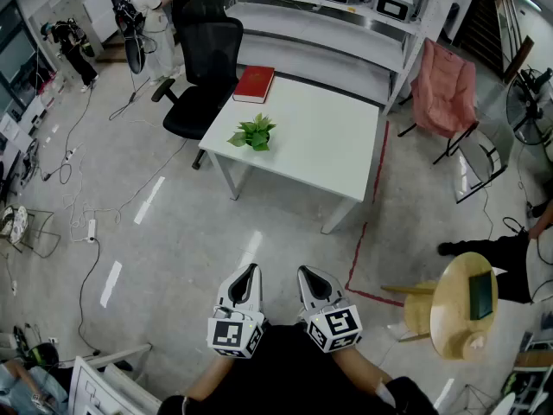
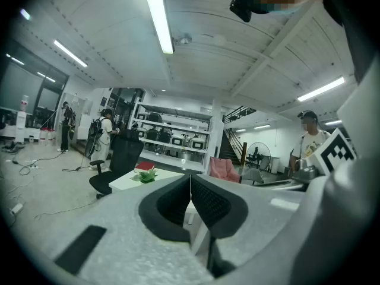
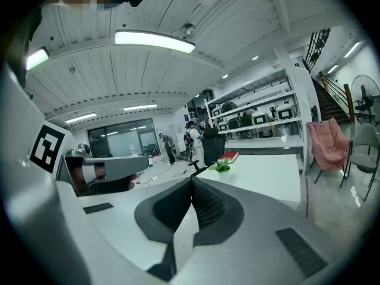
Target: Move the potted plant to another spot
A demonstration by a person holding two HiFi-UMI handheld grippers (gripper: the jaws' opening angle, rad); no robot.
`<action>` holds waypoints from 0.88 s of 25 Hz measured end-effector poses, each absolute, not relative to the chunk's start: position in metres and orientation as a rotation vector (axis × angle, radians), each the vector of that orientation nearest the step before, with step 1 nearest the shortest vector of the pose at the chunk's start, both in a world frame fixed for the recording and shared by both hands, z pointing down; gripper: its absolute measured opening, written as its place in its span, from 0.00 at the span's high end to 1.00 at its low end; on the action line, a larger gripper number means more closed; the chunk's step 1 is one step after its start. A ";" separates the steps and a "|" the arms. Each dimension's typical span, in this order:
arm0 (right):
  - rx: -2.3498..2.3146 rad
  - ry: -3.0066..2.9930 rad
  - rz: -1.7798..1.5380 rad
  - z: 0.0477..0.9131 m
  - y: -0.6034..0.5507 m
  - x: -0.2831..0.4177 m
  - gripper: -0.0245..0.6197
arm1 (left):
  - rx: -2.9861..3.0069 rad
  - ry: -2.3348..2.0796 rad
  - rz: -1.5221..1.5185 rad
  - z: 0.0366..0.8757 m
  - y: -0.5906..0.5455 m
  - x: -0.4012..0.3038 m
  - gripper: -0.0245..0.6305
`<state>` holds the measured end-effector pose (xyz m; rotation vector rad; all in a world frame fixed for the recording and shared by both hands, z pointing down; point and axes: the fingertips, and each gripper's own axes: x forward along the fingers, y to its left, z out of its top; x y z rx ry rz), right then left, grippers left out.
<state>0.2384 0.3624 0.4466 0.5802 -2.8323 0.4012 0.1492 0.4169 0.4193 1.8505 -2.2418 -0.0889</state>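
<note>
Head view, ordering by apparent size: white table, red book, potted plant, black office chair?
1. white table
2. black office chair
3. red book and potted plant: these look about alike, so I leave them unranked.
</note>
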 end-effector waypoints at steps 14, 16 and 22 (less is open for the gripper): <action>0.572 -2.834 0.407 0.447 0.370 0.225 0.94 | 1.869 -2.217 -0.104 0.423 0.419 0.138 0.94; 0.572 -2.842 0.411 0.444 0.372 0.220 0.94 | 1.873 -2.209 -0.106 0.422 0.420 0.134 0.94; 0.603 -2.833 0.403 0.446 0.379 0.202 0.94 | 1.882 -2.196 -0.126 0.424 0.429 0.116 0.94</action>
